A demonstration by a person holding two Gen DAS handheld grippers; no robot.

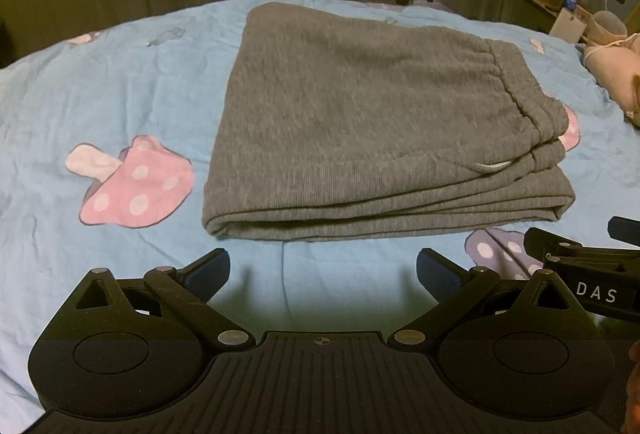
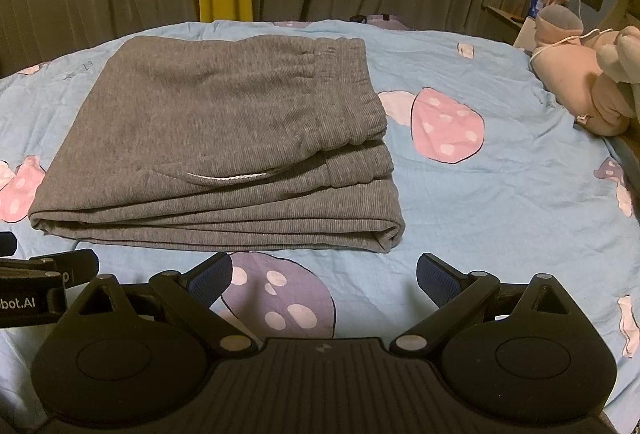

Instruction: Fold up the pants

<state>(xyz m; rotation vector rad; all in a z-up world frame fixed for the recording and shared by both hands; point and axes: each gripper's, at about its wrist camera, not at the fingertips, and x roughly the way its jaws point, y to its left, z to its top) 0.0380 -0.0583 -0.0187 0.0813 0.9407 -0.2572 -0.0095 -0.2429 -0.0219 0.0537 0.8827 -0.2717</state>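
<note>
Grey pants (image 1: 360, 122) lie folded in a thick stack mid-bed, blue mushroom-print sheet (image 1: 60, 114) bare on all sides; plush toys (image 2: 588, 82) well apart at far right edge. Left tongs (image 1: 323, 274) and right tongs (image 2: 324, 276) both spread wide, holding nothing, just short of the stack's near folded edge. Waistband (image 2: 344, 90) faces right; long axis runs left-right.

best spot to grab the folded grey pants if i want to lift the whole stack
Grip the near folded edge of the grey pants, coming in low from the front. There the layers end in closed rounded folds facing both open grippers, so fingers can pinch the whole stack; the waistband side to the right shows looser separate layers.
</note>
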